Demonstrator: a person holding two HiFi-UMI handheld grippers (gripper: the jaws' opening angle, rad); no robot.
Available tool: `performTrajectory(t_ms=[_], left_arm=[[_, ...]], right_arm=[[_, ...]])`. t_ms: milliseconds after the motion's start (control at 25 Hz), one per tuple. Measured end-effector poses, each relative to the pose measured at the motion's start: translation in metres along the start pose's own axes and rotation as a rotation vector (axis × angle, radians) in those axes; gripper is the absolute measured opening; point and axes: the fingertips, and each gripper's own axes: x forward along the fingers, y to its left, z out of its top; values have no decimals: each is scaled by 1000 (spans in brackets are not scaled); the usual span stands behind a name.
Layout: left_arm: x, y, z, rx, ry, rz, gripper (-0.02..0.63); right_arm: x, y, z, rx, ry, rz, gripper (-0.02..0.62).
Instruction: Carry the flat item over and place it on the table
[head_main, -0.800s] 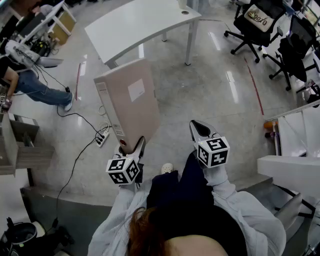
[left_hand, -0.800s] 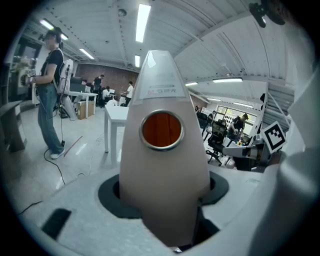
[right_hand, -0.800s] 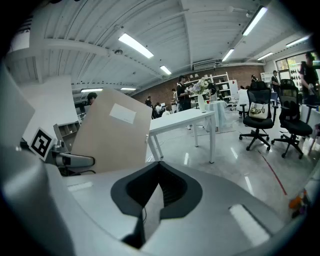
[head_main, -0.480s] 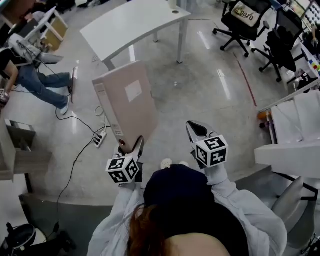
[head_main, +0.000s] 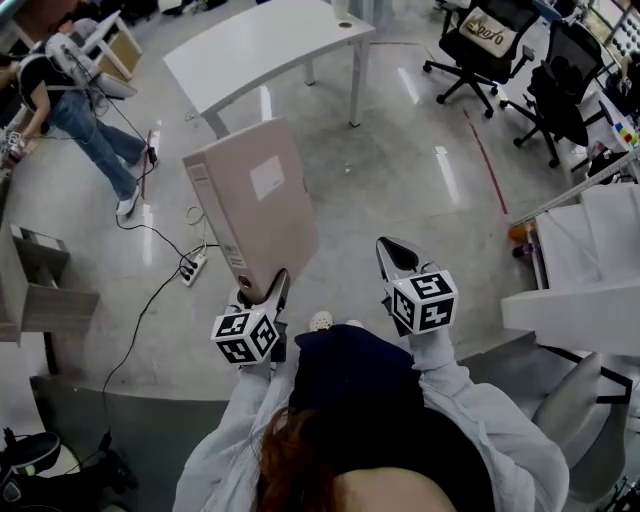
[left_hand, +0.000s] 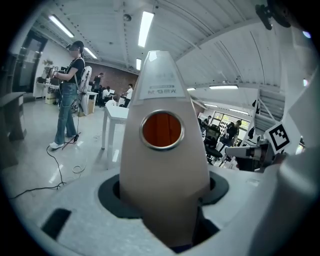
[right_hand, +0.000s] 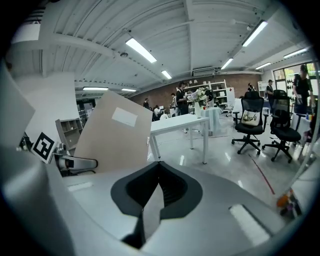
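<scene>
A beige lever-arch binder (head_main: 255, 205) stands upright over the floor, and my left gripper (head_main: 262, 290) is shut on its lower spine end. In the left gripper view the binder's spine (left_hand: 162, 150) with its round finger hole fills the space between the jaws. My right gripper (head_main: 393, 255) is held beside it to the right, shut with nothing in it; its pads (right_hand: 172, 187) meet at the tip. From there the binder's cover (right_hand: 112, 132) shows at the left. The white table (head_main: 265, 45) stands ahead across the floor.
Black office chairs (head_main: 490, 45) stand at the far right. A person (head_main: 70, 110) stands at the upper left. A power strip with cables (head_main: 190, 268) lies on the floor to the left, near a grey shelf unit (head_main: 40, 285). White desks (head_main: 590, 270) border the right.
The view has shifted a little over the floor. The person at the upper left has moved and now stands upright. Both grippers and the binder keep the same pose.
</scene>
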Motion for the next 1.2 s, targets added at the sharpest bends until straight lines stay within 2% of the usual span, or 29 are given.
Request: performTrajectory(t_ms=[320,560,840,1200], left_arm=[[3,-31,-33,13,7,-25,273],[28,-35,-26,19,14,-54,273],[80,-24,23,40,14,-90,275],[163,25,122,74,-7,-154,275]], right_arm=[[-18,-17,-35,1,12,1,12],[-7,-31,-32,21,1,-10,12],[33,-54,10,18,-15,-37,12],[129,-68,100,19,-79,-68,12]])
